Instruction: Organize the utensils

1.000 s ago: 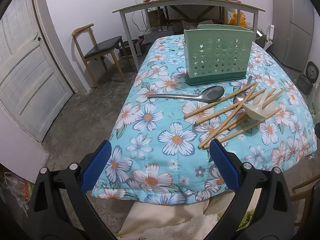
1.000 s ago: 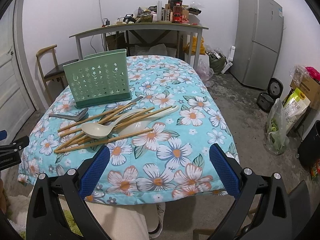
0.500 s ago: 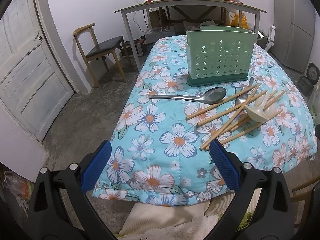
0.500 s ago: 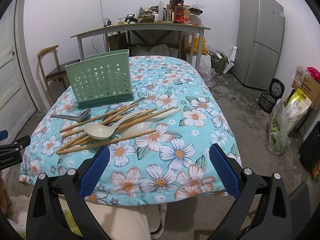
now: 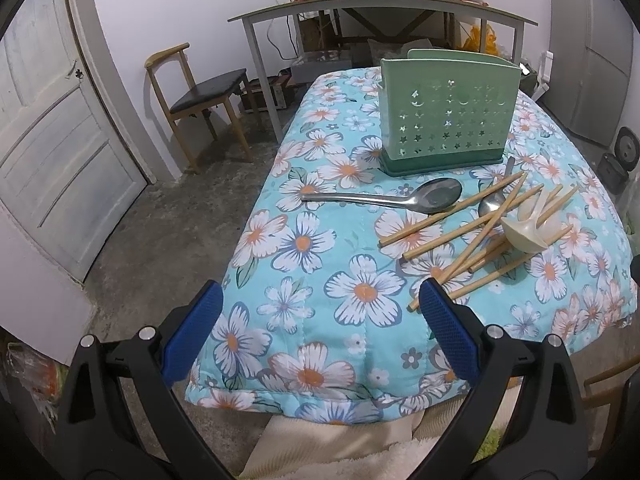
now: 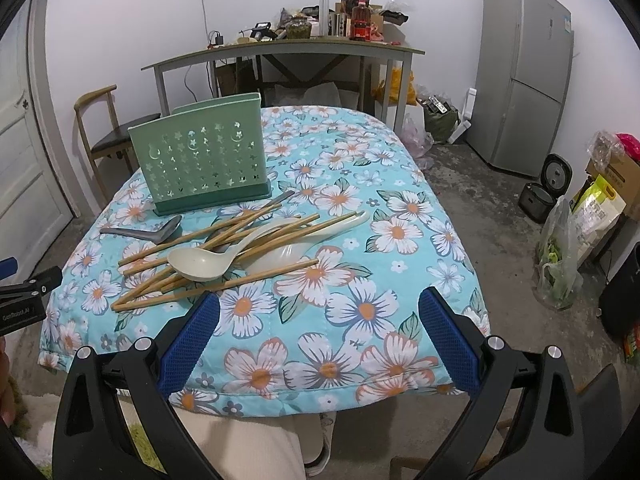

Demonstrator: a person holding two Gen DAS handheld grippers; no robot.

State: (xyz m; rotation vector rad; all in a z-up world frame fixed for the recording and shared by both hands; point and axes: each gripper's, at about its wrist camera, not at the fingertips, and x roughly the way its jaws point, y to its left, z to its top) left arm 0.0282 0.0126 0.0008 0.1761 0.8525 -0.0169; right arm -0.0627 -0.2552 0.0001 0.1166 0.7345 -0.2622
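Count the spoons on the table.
4: a metal spoon lying left of the pile, a second metal one under the chopsticks, and two cream spoons among them. More may be hidden.

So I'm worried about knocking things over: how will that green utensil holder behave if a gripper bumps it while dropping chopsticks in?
The green utensil holder stands tall and narrow on a soft quilted cover, so it may well tip. It looks like thin perforated plastic and seems empty, so probably light and easy to shove. Its darker base is only a little wider, so it likely steadies it only a little.
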